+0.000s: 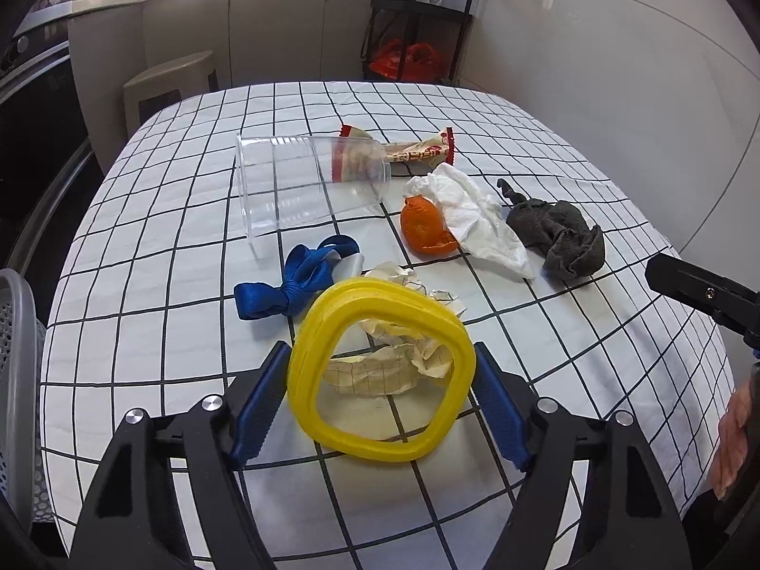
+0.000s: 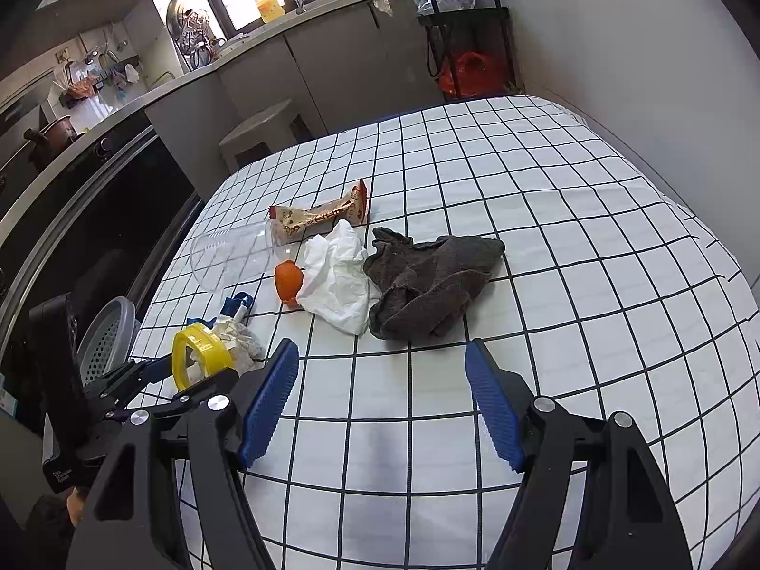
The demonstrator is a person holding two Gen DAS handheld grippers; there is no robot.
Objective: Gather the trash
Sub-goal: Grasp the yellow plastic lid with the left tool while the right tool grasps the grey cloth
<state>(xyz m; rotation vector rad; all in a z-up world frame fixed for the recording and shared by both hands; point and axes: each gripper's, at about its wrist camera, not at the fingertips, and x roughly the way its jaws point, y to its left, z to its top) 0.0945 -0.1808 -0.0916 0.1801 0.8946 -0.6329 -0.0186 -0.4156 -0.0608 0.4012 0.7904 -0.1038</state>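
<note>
Left claw (image 1: 381, 396) clenched on a yellow ring (image 1: 380, 370), blue pads pressed against its two outer sides, ring lifted and tilted above the checked surface (image 1: 142, 285). Right claw (image 2: 382, 401) released, jaws spread wide over bare cloth, nothing between them. Scattered across the surface: crumpled paper (image 1: 403, 365) seen through and just behind the ring; a blue ribbon (image 1: 294, 285) just left of it; a clear plastic cup (image 1: 304, 180) lying on its side, its mouth toward a red-and-cream snack wrapper (image 1: 418, 152); an orange peel (image 1: 422, 225) touching a crumpled white tissue (image 1: 475, 218); a dark grey cloth (image 1: 560, 232) bunched just beside the tissue. Grey perforated basket (image 1: 19, 380) at the left edge of the surface, beside the left claw. From the right wrist view, same cluster in one line: tissue (image 2: 337, 275) between peel (image 2: 287, 278) and cloth (image 2: 427, 280).
</note>
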